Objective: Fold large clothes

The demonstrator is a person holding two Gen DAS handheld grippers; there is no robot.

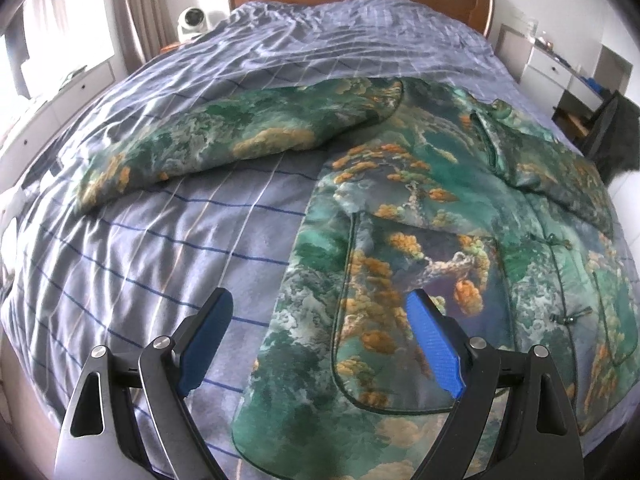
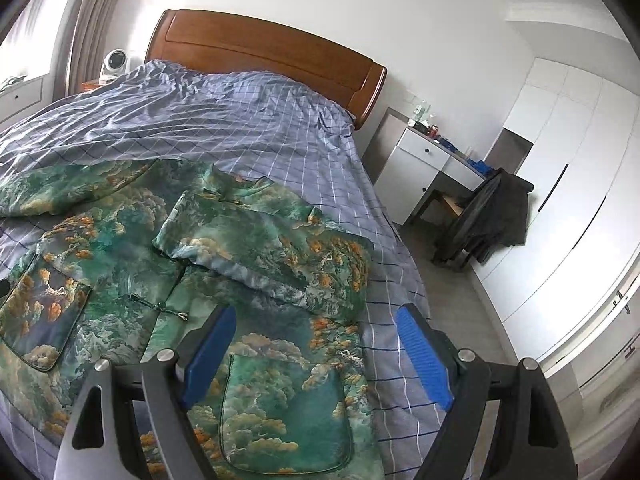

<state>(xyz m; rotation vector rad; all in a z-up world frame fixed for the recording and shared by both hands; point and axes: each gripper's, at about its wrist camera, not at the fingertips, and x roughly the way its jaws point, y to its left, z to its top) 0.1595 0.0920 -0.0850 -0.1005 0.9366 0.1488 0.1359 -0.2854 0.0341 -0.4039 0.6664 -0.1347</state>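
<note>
jacket (image 1: pixel 420 208) near bed (image 2: pixel 392 280) edge, floor (image 2: pixel 452 280) beside

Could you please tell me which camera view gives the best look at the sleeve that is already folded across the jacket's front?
The right wrist view: the folded sleeve lies whole near the picture's middle, crossing the jacket below the collar. The left wrist view shows the same sleeve only squeezed at the right edge, while its other sleeve lies spread out.

A bed's blue checked duvet (image 2: pixel 248 120) lies rumpled below a wooden headboard (image 2: pixel 260 52). A white fan (image 2: pixel 116 62) stands far left; at right, a white desk (image 2: pixel 424 160), a clothes-draped chair (image 2: pixel 486 220) and white wardrobes (image 2: pixel 568 184).
</note>
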